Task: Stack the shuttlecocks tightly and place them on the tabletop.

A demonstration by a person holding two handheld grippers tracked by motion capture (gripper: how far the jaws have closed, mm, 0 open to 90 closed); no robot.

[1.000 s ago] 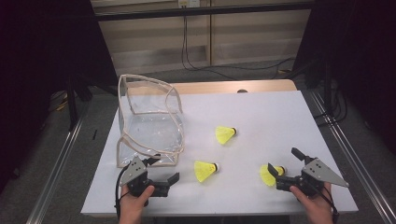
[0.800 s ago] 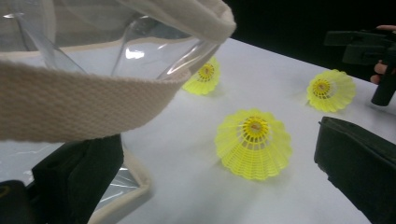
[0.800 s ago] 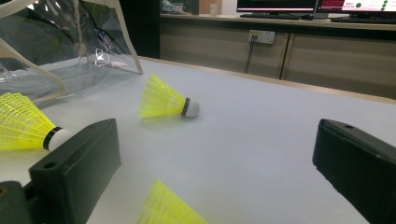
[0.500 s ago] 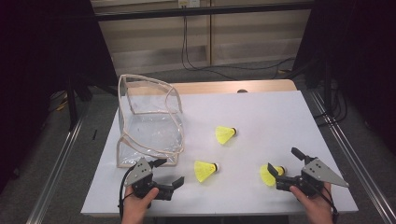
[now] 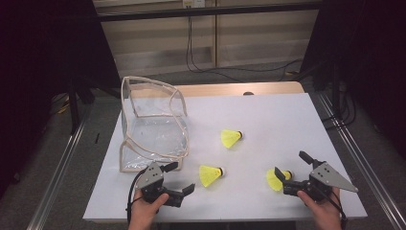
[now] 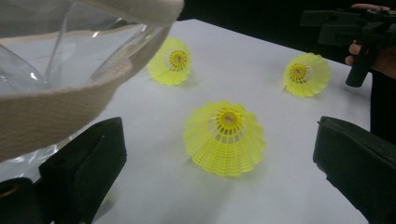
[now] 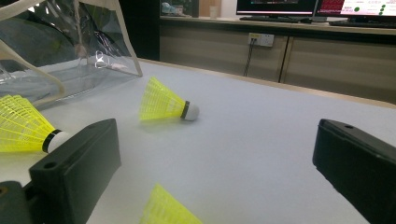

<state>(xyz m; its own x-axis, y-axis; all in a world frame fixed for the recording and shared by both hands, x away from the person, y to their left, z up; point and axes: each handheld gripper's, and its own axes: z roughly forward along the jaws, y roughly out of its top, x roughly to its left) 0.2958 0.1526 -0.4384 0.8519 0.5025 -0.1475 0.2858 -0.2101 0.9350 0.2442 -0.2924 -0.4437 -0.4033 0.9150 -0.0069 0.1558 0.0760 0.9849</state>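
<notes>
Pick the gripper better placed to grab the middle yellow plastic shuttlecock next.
Left. The left gripper is open and aimed at the middle yellow plastic shuttlecock, which sits between its jaws' line. The right gripper is beside the nearest-right yellow shuttlecock instead.

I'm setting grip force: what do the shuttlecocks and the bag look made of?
Shuttlecocks: yellow plastic skirt, likely nylon, moulded open lattice; white tip, material unclear. Bag: clear glossy film showing glare and creases, with beige woven-looking edging.

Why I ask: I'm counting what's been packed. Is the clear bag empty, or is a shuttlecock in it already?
Empty. The clear bag holds nothing yellow; all three shuttlecocks lie outside on the table.
</notes>
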